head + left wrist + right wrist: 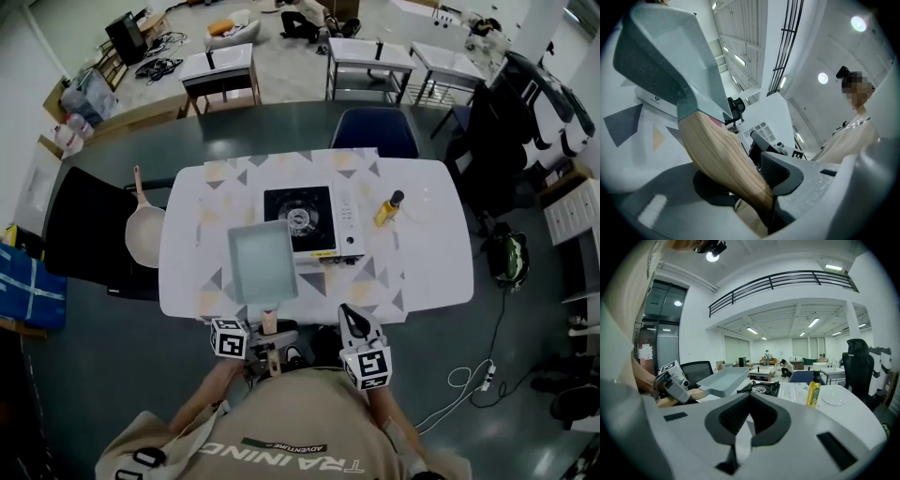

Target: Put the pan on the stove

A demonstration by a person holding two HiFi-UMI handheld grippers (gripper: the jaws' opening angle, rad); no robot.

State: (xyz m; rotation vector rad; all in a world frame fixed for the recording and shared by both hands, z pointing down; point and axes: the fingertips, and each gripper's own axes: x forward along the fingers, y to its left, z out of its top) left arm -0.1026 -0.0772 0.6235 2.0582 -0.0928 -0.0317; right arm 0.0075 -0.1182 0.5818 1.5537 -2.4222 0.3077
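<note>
Tabletop (422,253): left gripper (267,330) clamps pan handle (726,159); own view shows it.

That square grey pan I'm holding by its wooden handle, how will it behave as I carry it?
The square pan looks rigid, so it shouldn't flex. The left gripper holds only the wooden handle, with the wide body far out front, so it will probably feel nose-heavy and want to dip. The smooth, rounded handle might twist between the jaws.

Sq. pan (262,262) overlaps stove (309,217) left edge, handle at L hand-held gripper (265,336).
</note>
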